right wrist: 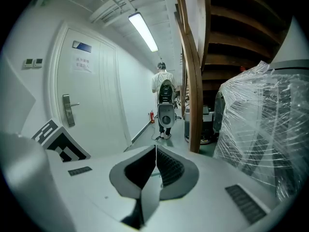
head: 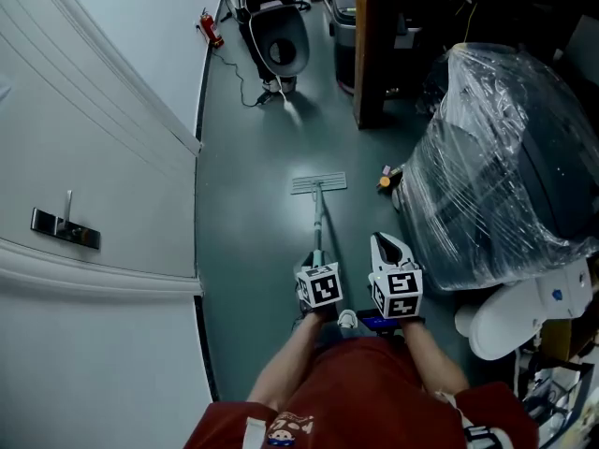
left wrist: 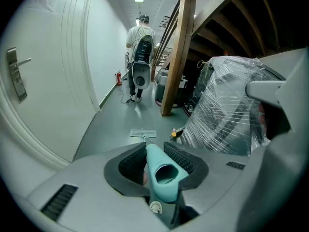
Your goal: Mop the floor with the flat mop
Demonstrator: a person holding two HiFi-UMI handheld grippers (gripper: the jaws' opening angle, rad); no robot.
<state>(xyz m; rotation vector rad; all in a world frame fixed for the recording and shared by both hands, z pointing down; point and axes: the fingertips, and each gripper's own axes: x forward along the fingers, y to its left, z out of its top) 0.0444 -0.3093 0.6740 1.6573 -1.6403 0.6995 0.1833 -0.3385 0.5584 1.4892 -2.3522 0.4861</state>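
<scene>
One gripper alone is doing the work: the left gripper (left wrist: 155, 161) is clamping the mop handle (left wrist: 163, 174), the right gripper (right wrist: 155, 166) is riding pinched on nothing, and the mop head (head: 318, 183) is lying flat mid-way across the floor (head: 248, 251), probably wanting both grippers on the handle for even strokes.

Teal mop hdl (left wrist: 153, 161); grey-grn floor (head: 253, 204); wht door (head: 94, 138)

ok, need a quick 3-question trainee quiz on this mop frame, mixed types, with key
1. True or false: the right gripper holds the mop handle.
2. The mop head is: A) raised in the air, B) flat on the floor, C) leaning on the door.
3. Fill in: in the head view, the plastic-wrapped bulk stands to the mop head's ____.

Key: 1 false, the left gripper grips it and the right is shut, empty. 2 B. 3 right.
</scene>
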